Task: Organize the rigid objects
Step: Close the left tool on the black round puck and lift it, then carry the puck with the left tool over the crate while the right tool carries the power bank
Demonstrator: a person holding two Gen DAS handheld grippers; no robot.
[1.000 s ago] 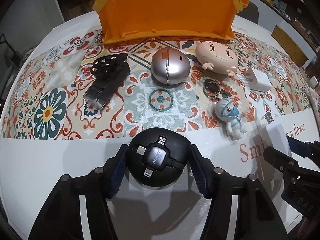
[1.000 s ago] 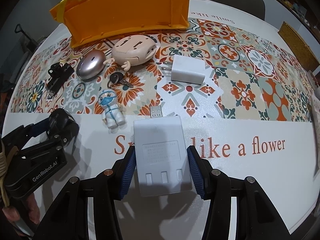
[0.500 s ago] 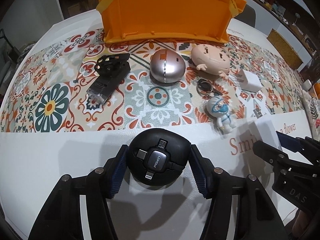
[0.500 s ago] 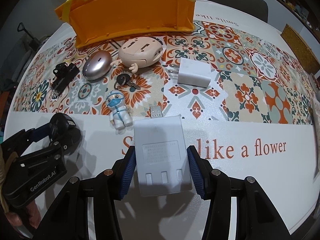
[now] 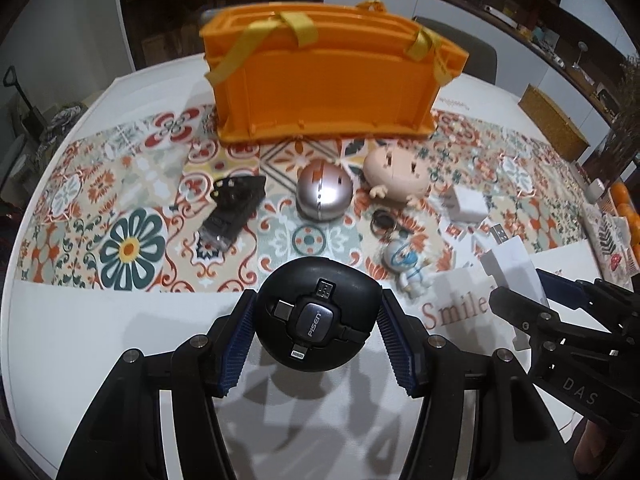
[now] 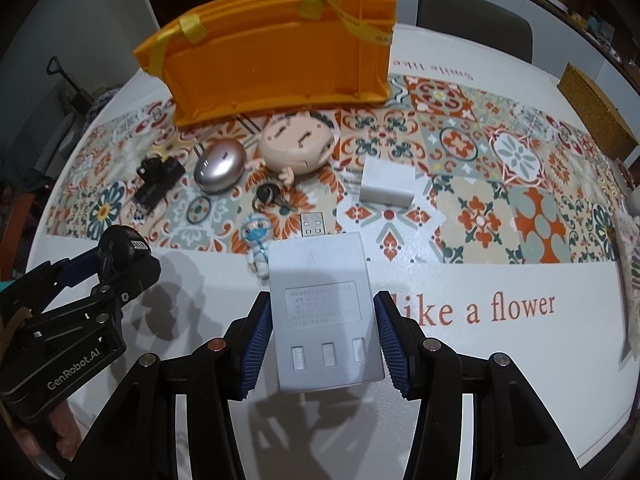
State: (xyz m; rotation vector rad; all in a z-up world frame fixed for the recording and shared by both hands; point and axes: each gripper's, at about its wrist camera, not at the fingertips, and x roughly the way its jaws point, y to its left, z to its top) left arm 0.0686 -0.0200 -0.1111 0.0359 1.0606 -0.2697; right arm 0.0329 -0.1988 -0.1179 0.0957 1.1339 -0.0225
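Both grippers [image 5: 316, 336] [image 6: 322, 334] now higher above the table [image 6: 480, 360], loads lifted.

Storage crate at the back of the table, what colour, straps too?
Orange crate with yellow straps; clearest in the left wrist view.

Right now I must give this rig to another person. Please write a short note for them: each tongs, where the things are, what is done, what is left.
Left tongs: shut on the round black cable hub, held above the white table.
Right tongs: shut on the flat grey USB adapter, also off the table.
Orange plastic crate: at the far side.
Done: two items gripped.
Left: both held items, plus the silver egg-shaped case, black clip light, beige cartoon head, key ring, small masked figurine, white cube charger.
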